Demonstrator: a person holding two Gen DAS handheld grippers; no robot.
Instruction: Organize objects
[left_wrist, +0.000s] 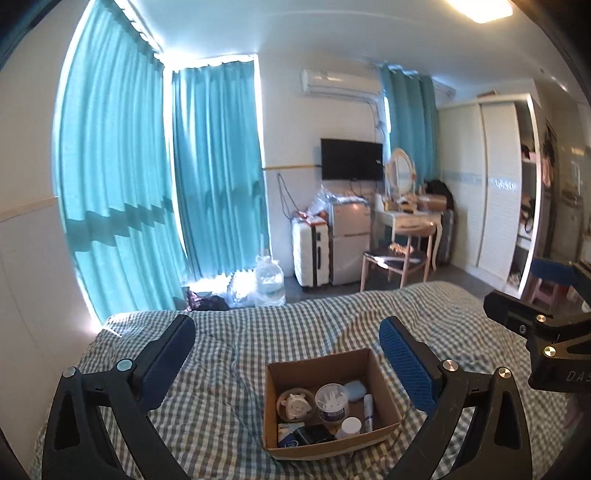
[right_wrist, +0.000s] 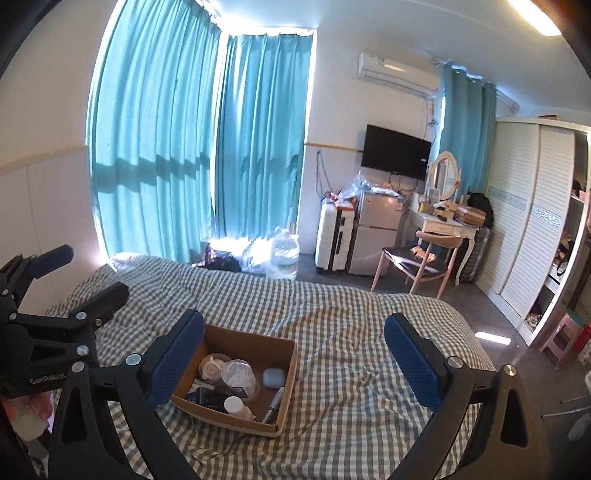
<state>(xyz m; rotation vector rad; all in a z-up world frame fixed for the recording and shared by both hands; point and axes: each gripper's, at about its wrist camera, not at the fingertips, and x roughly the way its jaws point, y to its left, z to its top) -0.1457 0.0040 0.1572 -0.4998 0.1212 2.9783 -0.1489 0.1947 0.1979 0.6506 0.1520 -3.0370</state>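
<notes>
An open cardboard box (left_wrist: 364, 360) sits on the checked bedspread (left_wrist: 240, 354); it also shows in the right wrist view (right_wrist: 291, 373). Inside lie a clear tub of cotton swabs (left_wrist: 332, 400), a white round piece (left_wrist: 295, 404), a light blue case (right_wrist: 272, 377), a white pen (right_wrist: 274, 402), a small white bottle (right_wrist: 234, 405) and dark items. My left gripper (left_wrist: 288, 354) is open and empty above the box. My right gripper (right_wrist: 295, 354) is open and empty, its left finger over the box's left edge.
Beyond the bed's far edge stand teal curtains (left_wrist: 155, 192), water jugs (left_wrist: 269, 282), a white suitcase (left_wrist: 310, 254), a small fridge (left_wrist: 349, 243), a vanity table (left_wrist: 408, 218) with a wooden chair (left_wrist: 395, 260), and a white wardrobe (left_wrist: 495, 181).
</notes>
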